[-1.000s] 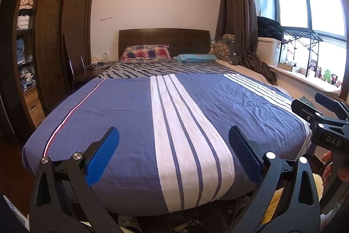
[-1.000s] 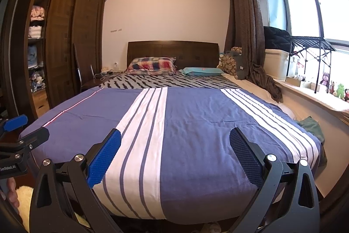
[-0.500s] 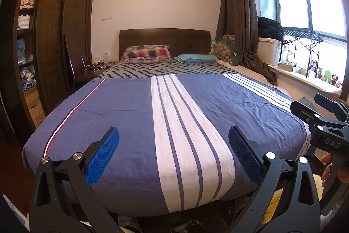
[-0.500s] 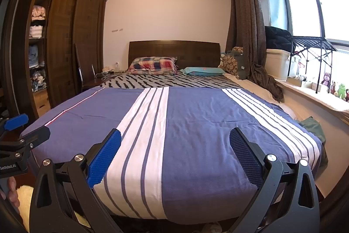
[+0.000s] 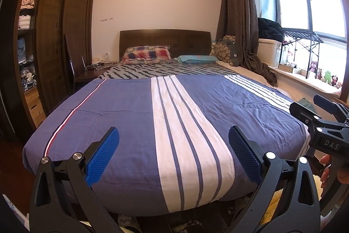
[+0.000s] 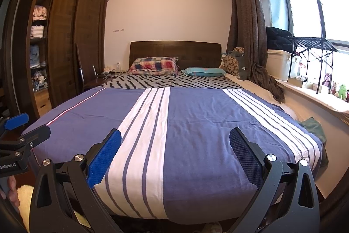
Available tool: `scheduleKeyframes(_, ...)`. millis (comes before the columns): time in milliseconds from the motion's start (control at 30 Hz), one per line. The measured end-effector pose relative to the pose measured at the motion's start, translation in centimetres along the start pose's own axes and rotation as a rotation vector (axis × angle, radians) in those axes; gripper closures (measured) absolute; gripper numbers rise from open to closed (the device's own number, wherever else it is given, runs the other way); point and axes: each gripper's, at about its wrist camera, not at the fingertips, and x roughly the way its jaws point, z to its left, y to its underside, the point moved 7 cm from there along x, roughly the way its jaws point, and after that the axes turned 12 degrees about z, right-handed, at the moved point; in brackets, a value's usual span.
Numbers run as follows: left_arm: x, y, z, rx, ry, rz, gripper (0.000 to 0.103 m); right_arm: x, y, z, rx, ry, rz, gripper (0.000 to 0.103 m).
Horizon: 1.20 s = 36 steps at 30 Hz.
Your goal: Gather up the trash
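No piece of trash shows clearly on the bed [image 5: 122, 115]. Small crumpled things [image 5: 187, 225] lie on the dark floor under its foot end; I cannot tell what they are. My left gripper [image 5: 173, 142] is held open above the foot of the blue-and-white striped cover, nothing between its blue pads. My right gripper [image 6: 174, 143] is open too, level with it and empty. In the left wrist view the right gripper [image 5: 322, 124] shows at the right edge with a hand [image 5: 327, 167] on it. The left gripper [image 6: 17, 134] shows at the left edge of the right wrist view.
A dark wardrobe [image 5: 54, 41] with open shelves lines the left wall, a chair [image 5: 76, 71] beside it. Pillows [image 5: 146, 55] lie at the headboard. A window ledge [image 6: 316, 97] with toys and a rack runs along the right. A green cloth [image 6: 314, 126] hangs by the bed.
Both views have shifted only slightly; the grippers stay open and empty over the foot of the bed.
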Motion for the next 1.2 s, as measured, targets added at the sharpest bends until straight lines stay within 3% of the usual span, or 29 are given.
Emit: scheduleKeyframes(1200, -0.05, -0.09, 0.11, -0.013, 0.000, -0.002, 0.008, 0.15, -0.12, 0.51, -0.002, -0.004, 0.000, 0.003)
